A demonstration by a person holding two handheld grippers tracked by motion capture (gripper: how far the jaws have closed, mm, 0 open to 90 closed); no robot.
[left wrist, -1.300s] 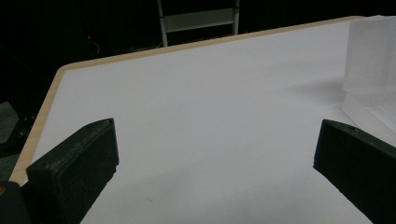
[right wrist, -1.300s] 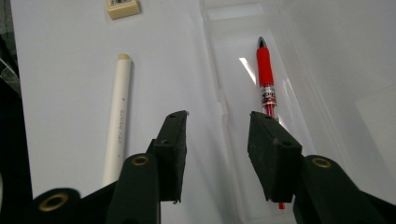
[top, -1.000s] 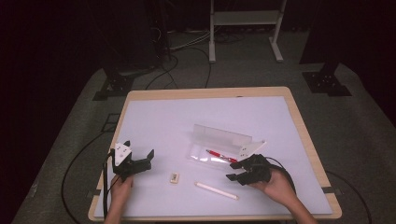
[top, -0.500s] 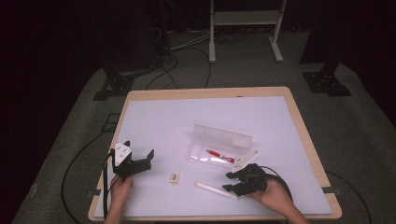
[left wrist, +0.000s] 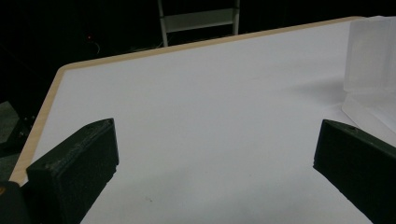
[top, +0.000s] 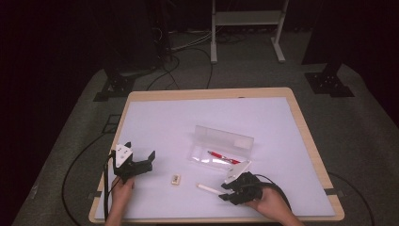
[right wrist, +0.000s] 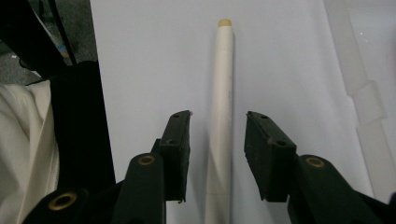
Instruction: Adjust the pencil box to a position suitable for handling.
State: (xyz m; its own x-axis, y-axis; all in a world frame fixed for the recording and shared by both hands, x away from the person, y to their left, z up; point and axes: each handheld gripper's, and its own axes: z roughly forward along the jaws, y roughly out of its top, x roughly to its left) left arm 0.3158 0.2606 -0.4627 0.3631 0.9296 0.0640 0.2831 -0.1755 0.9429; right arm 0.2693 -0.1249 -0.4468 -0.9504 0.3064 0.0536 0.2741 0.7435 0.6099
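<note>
A white pen [right wrist: 221, 107] [top: 207, 189] lies flat on the white table near its front edge. My right gripper [right wrist: 217, 140] [top: 228, 194] is open and straddles the pen's near end, one jaw on each side, neither touching it. A clear plastic case [top: 221, 147] lies open at mid table with a red pen [top: 223, 157] inside. A small tan eraser [top: 176, 179] rests between the two grippers. My left gripper [top: 145, 162] [left wrist: 210, 168] stands open at the front left with nothing between its jaws, pointing toward the case [left wrist: 371, 60].
The white mat [top: 188, 122] sits inside a wooden table rim [top: 207, 93]. Cables trail from both grippers over the front edge. A white metal stand [top: 244, 19] and dark tripod feet stand on the floor beyond the table.
My right gripper has moved from beside the case toward the front and left, down onto the white pen's end. The left gripper has stayed put.
</note>
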